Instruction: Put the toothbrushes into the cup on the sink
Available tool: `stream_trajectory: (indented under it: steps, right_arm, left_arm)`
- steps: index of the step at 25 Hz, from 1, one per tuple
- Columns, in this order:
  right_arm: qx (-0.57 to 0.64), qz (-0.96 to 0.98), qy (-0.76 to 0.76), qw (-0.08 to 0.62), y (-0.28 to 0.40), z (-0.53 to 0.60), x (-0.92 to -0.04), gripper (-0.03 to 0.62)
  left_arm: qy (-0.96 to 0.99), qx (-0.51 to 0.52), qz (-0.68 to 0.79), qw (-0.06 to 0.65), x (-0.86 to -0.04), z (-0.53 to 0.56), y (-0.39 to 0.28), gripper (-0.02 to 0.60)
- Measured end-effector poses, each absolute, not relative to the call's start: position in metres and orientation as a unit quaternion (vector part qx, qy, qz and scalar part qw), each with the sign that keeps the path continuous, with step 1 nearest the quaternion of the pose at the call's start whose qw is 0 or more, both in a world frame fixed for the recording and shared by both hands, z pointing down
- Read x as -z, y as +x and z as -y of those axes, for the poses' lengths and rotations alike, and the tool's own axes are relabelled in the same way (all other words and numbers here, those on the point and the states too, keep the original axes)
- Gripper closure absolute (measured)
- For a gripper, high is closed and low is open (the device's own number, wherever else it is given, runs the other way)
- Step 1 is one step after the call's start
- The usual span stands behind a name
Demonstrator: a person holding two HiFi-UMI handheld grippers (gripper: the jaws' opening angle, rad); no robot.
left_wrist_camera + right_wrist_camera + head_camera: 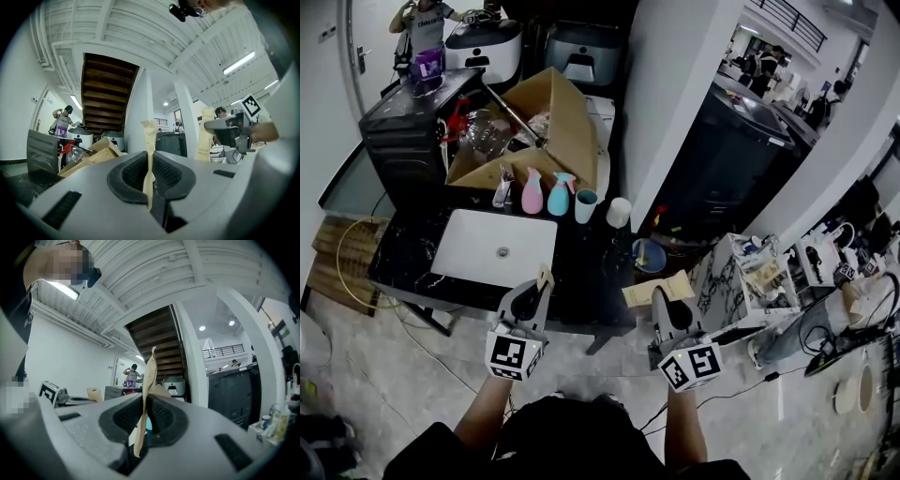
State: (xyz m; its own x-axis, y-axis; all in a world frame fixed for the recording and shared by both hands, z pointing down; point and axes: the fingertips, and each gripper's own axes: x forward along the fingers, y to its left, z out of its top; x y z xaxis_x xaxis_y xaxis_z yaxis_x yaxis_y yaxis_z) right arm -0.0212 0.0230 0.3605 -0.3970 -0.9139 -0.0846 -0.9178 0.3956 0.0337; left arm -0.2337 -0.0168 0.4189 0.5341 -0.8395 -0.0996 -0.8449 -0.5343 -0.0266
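Observation:
Both grippers are held side by side in front of the black counter [581,272], short of its near edge. My left gripper [534,292] is shut on a flat kraft-paper toothbrush packet [546,277], which stands edge-on between the pads in the left gripper view [149,150]. A larger kraft toothbrush packet [656,290] is clamped in my right gripper [662,300] and rises edge-on in the right gripper view [146,394]. A light blue cup [586,205] and a white cup [619,212] stand on the counter behind the white basin [469,248].
Pink [532,192] and teal [559,195] bottles stand left of the blue cup, by the tap [502,187]. An open cardboard box [567,127] sits behind them. A blue bowl [649,253] lies at the counter's right end. A marble-patterned box of clutter [722,272] stands to the right.

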Motion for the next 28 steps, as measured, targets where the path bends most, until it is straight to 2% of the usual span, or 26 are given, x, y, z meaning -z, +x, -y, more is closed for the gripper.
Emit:
stream_trajectory:
  steps: [17,28]
  right_arm:
    - [-0.038,-0.834,-0.551,0.011,-0.028,0.007,-0.361,0.565]
    - [-0.022,-0.818,-0.575,0.005,-0.004,0.059,-0.38,0.565]
  left_arm:
    - [-0.862,-0.053,-0.503,0.023,-0.422,0.034,-0.256,0.554]
    - [-0.868,-0.017,-0.495,0.033,-0.424,0.082,-0.224,0.554]
